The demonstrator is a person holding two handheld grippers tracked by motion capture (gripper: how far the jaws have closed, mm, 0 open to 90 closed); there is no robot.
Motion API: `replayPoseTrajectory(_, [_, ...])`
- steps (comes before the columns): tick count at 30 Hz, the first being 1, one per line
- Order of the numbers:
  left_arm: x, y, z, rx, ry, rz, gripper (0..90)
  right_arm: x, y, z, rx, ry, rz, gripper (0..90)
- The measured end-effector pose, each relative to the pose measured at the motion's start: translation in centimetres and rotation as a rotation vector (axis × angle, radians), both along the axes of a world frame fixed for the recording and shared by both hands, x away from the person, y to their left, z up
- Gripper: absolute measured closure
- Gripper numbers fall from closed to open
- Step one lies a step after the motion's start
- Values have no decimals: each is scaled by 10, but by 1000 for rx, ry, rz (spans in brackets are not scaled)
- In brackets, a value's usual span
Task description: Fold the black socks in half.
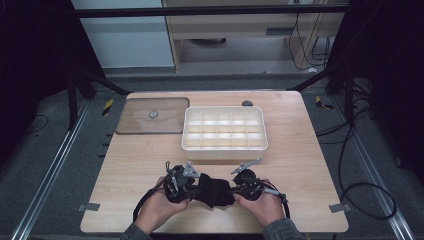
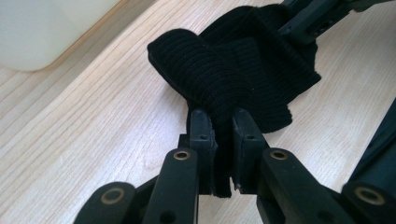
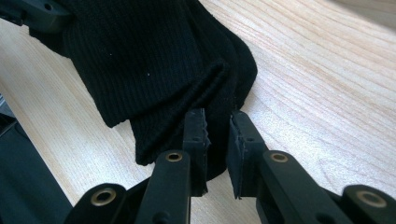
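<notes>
In the high view, the left gripper (image 1: 192, 181) and the right gripper (image 1: 239, 184) face each other near the front edge of the pale wooden table (image 1: 310, 165), with a bunched black ribbed knit sock (image 1: 214, 191) stretched between their tips. Beyond both grippers stands a white plastic divided tray (image 1: 224, 128), and farther off to the left gripper's side lies a brown translucent flat lid (image 1: 152, 116) with a small round knob.

In the left gripper view, the jaws are clamped together on a fold of the sock (image 2: 233, 70), which bulges up and away from the pads; the right gripper's jaw reaches into the sock's far end.

In the right gripper view, the jaws pinch the sock's (image 3: 154, 60) doubled edge, the cloth pressed between the pads and spreading ahead and to their left over the table.
</notes>
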State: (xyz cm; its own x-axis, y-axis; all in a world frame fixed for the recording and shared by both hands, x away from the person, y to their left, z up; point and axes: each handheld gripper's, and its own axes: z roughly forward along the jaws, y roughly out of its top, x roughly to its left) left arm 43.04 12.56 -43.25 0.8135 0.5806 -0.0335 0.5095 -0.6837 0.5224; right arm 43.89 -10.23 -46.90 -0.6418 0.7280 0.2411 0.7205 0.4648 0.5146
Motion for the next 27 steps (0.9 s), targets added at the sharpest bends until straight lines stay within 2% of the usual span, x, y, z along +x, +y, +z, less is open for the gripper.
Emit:
replayPoseTrajectory(11, [0,-9,3,5,-4,-26,805,-1,1,1,4,1,2,789])
replayPoseTrajectory(19, [-1,-11,4,-24,-9,-34,804,-1,4,0,6,0,12,788])
replayPoseTrajectory(27, [-1,-13,4,-33,-18,-41,805,-3,5,0,15,5,9,787])
